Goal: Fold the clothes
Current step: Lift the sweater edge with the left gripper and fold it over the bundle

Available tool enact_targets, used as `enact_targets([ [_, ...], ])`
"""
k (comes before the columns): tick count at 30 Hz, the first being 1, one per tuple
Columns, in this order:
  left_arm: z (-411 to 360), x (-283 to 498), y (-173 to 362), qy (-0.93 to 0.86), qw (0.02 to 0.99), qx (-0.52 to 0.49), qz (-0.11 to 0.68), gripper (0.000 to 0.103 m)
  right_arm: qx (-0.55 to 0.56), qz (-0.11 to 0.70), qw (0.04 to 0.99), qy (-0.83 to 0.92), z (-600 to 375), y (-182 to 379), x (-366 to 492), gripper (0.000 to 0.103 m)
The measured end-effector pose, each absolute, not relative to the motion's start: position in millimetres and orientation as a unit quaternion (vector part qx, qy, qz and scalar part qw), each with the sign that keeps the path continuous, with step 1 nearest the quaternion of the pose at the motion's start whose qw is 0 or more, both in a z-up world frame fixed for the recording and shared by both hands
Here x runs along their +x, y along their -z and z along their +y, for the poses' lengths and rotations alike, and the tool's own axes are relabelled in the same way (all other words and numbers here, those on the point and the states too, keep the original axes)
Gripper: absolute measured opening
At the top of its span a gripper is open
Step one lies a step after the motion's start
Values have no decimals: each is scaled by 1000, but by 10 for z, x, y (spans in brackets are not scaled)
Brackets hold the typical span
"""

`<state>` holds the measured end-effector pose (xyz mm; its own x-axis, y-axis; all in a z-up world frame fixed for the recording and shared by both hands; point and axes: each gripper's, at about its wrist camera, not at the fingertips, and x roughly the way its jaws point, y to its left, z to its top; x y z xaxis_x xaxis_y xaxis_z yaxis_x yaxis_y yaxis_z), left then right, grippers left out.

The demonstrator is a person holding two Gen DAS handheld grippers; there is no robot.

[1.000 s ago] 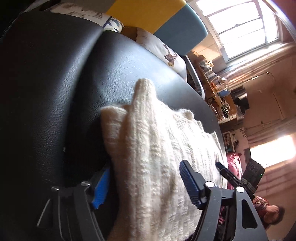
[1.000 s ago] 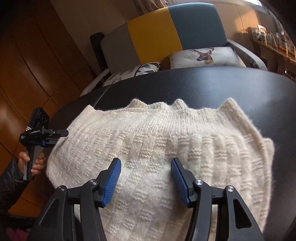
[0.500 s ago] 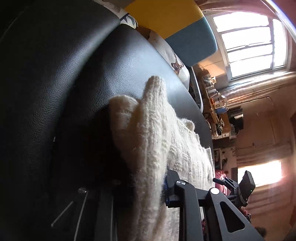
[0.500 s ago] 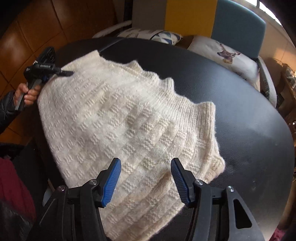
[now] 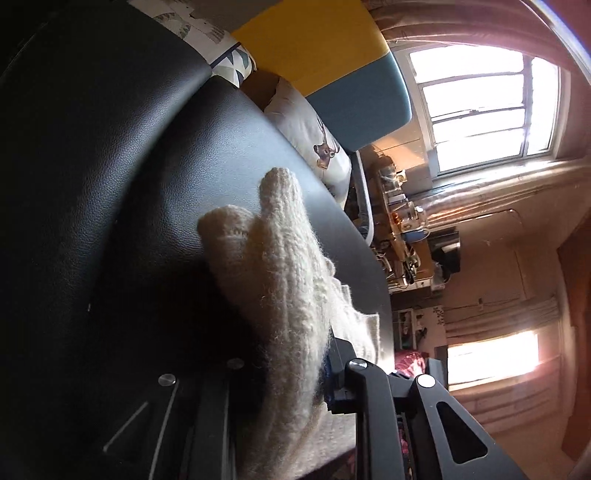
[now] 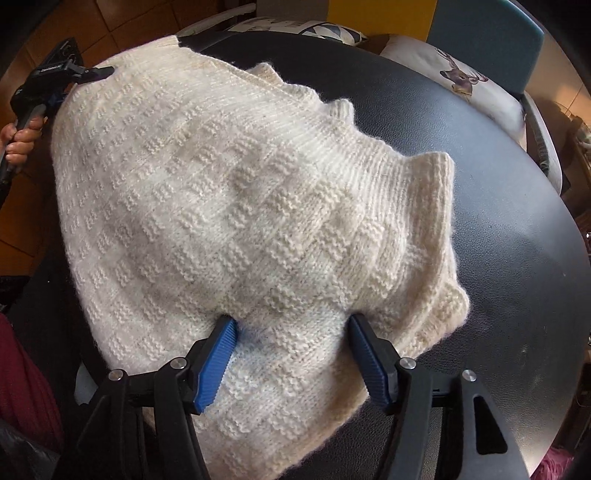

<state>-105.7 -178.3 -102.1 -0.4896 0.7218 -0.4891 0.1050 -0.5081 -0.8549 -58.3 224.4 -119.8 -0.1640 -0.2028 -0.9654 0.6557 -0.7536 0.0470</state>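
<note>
So the desk is a round-ish black top with a leathery grain, a bit shiny where the light hits. Behind it there's a chair with a yellow and teal back, two cushions on it, one with a deer print and one with triangles. Bright window up on the wall, plus a cluttered shelf below it.

One garment: a cream knit sweater with a blocky basket-weave texture and ribbed edge, lying bunched on the desk and hanging off the near-left side.

Two claws. The left claw is clamped tight on a fold of the sweater's edge, and a hand grips its handle. The right claw sits wide apart, its blue pads resting over the knit, pinching nothing.
</note>
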Motion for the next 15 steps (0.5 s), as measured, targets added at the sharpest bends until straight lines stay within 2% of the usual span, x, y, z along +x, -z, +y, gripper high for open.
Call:
enact_targets([
  [5,-1748,-1020,752,-726,212,-425,-498,21,577,185,290,741,2112,1172,-570,66],
  [15,-1398,-1077,115,-747,185,-407,-491,21,551,139,308,763,1989,1117,-512,70],
])
